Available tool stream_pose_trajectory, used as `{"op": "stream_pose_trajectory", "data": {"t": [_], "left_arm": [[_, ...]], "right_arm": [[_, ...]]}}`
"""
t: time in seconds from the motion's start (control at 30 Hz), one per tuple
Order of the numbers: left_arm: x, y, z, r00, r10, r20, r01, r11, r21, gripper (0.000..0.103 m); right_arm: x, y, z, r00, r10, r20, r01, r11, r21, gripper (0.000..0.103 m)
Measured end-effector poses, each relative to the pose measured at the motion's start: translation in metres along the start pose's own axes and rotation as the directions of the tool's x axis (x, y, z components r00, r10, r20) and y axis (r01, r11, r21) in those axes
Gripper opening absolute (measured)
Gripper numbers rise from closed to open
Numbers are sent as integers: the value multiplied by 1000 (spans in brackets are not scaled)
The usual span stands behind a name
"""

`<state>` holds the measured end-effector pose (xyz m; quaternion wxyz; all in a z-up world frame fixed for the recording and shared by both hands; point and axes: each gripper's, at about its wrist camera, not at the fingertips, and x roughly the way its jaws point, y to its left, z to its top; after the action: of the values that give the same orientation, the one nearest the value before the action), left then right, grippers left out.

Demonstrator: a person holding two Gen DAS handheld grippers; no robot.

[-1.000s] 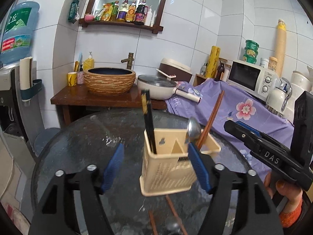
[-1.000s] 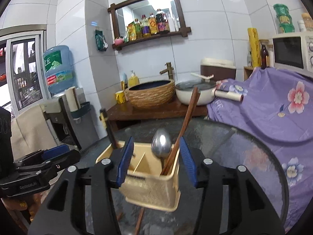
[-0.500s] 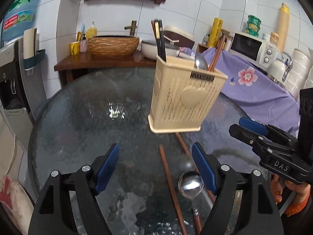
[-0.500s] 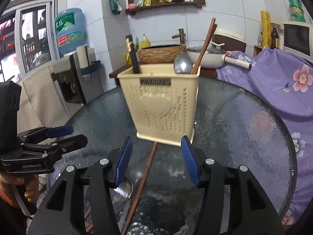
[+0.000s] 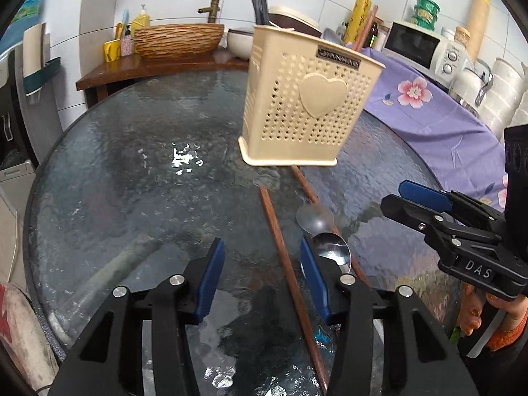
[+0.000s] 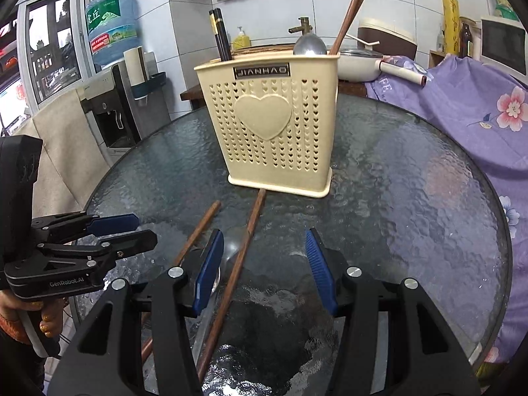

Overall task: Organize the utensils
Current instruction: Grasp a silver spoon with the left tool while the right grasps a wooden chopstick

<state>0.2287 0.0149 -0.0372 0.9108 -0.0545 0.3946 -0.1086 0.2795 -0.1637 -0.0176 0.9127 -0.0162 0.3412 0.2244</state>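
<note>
Where the left gripper (image 5: 262, 279) blocks it, the spoon (image 5: 331, 250) handle vanishes

Both wrist views face the caddy (image 5: 307, 99) closely.

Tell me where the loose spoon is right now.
The spoon lies on the glass table in front of the beige holder, beside two brown chopsticks, just ahead of the left tongs.

Cream heart-perforated utensil holder (image 6: 274, 132); purple floral cloth (image 6: 462, 105).
</note>
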Motion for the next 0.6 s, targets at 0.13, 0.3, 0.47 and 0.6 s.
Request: {"op": "stream_pose_trajectory", "data": {"t": [0.13, 0.3, 0.47, 0.6], "left_arm": [[11, -5, 3, 999, -20, -27, 20, 1000, -3, 40], [24, -3, 13, 999, -25, -46, 24, 999, -26, 36], [27, -2, 5, 997, -38, -66, 36, 999, -33, 36], [23, -3, -2, 998, -24, -59, 22, 999, -35, 34]], "right_arm": [[8, -2, -1, 1000, 4, -28, -4, 1000, 10, 52], [17, -11, 1, 998, 22, -63, -18, 998, 56, 52], [18, -16, -3, 996, 30, -85, -25, 998, 57, 52], [19, -9, -9, 993, 50, -103, -48, 999, 21, 52]]}}
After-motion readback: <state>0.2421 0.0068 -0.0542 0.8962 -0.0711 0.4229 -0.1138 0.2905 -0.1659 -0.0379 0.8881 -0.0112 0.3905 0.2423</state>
